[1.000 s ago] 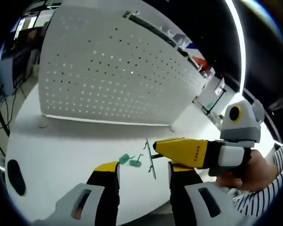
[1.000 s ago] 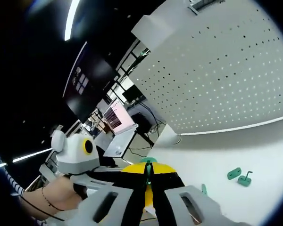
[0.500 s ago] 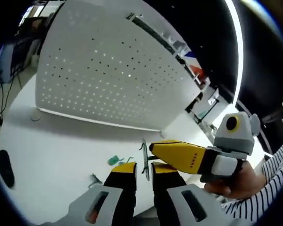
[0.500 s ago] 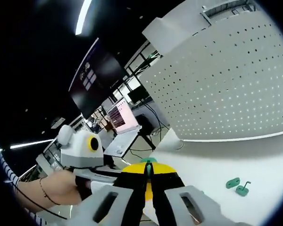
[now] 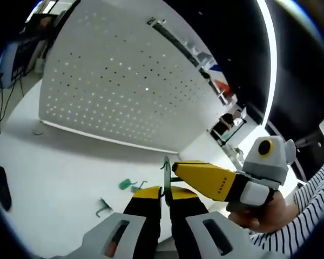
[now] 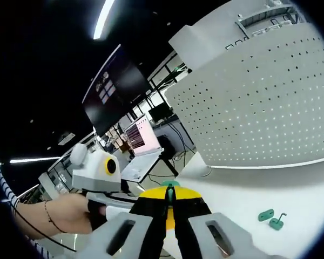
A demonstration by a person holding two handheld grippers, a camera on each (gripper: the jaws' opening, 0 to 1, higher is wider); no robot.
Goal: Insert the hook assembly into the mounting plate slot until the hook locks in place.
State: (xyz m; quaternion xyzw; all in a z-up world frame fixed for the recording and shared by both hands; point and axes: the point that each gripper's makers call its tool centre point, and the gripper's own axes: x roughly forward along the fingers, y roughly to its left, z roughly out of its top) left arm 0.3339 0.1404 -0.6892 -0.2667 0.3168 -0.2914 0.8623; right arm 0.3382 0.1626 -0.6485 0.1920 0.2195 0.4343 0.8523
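Observation:
A thin green hook assembly point(image 5: 166, 174) stands upright above the white table point(image 5: 59, 162), held from two sides. My left gripper point(image 5: 166, 192) is shut on its lower part. My right gripper point(image 5: 174, 171) reaches in from the right, shut on the same piece. In the right gripper view that gripper point(image 6: 169, 195) pinches the green hook assembly point(image 6: 169, 190) edge-on. The white perforated mounting plate point(image 5: 119, 81) stands upright at the back of the table, also seen as the mounting plate point(image 6: 270, 108).
Two small green parts point(image 5: 128, 185) and a loose green hook point(image 5: 103, 206) lie on the table before the plate. The same green parts point(image 6: 272, 218) show at lower right. A hand point(image 6: 65, 216) holds the other gripper; monitors point(image 6: 141, 141) stand behind.
My left gripper's jaws have gone from wide open to shut on the hook assembly that the right gripper holds. Both views have shifted a little with the hands.

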